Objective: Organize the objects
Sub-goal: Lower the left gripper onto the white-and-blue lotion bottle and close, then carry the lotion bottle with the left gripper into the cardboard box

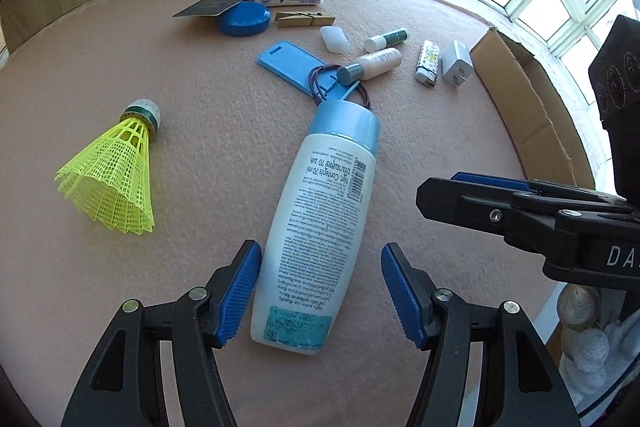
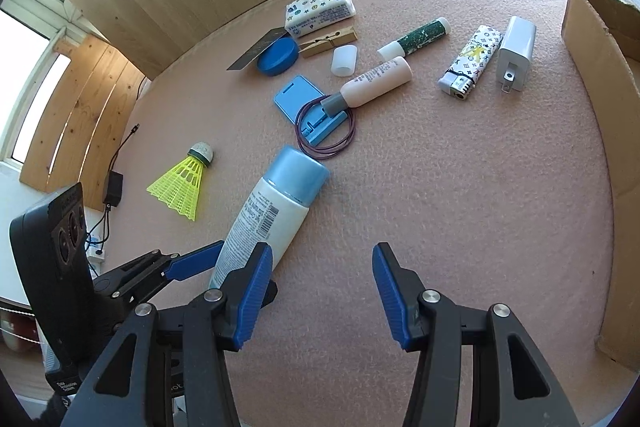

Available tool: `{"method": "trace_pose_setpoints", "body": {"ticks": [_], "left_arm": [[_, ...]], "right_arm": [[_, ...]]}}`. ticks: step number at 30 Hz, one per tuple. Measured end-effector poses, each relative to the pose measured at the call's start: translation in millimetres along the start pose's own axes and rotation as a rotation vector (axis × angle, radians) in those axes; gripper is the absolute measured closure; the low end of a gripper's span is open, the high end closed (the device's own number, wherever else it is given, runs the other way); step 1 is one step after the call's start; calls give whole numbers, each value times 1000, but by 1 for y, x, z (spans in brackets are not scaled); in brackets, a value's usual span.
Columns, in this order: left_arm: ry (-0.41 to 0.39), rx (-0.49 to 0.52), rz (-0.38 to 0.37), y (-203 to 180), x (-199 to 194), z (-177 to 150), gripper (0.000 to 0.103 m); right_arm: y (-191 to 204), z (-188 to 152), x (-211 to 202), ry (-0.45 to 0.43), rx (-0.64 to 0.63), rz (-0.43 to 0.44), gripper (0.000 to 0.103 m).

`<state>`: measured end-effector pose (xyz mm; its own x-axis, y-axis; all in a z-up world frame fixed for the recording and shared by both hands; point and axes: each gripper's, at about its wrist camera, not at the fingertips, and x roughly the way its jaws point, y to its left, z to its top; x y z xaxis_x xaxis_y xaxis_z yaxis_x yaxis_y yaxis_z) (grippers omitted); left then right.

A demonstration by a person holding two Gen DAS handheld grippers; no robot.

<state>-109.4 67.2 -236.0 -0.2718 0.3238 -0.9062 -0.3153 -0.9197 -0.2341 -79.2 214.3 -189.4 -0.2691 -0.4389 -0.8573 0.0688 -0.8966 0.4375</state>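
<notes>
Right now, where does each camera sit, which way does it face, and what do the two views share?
Left wrist: on the left gripper, looking along its open fingers straddling the white bottle; the right gripper and a gloved hand show.
Right wrist: on the right gripper, open over bare mat; the left gripper shows.
Shared: bottle, shuttlecock, cardboard box.

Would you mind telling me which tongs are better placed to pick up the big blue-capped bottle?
Left. The left tongs are open astride the bottle, pads flanking its base; the right tongs are open over bare mat beside it.
</notes>
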Motion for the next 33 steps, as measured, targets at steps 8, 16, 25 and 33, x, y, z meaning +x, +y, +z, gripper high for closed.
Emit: {"method": "trace_pose_setpoints", "body": {"ticks": [8, 16, 25, 33], "left_arm": [[42, -41, 40, 24, 0, 16, 25], [109, 22, -61, 11, 8, 16, 51], [82, -12, -108, -1, 9, 10, 56], [62, -41, -103, -5, 4, 7, 56]], "right_arm": [[11, 5, 10, 24, -10, 23, 54], [13, 6, 23, 72, 34, 69, 55], [16, 5, 38, 120, 38, 89, 60], [20, 6, 38, 128, -1, 83, 61]]}}
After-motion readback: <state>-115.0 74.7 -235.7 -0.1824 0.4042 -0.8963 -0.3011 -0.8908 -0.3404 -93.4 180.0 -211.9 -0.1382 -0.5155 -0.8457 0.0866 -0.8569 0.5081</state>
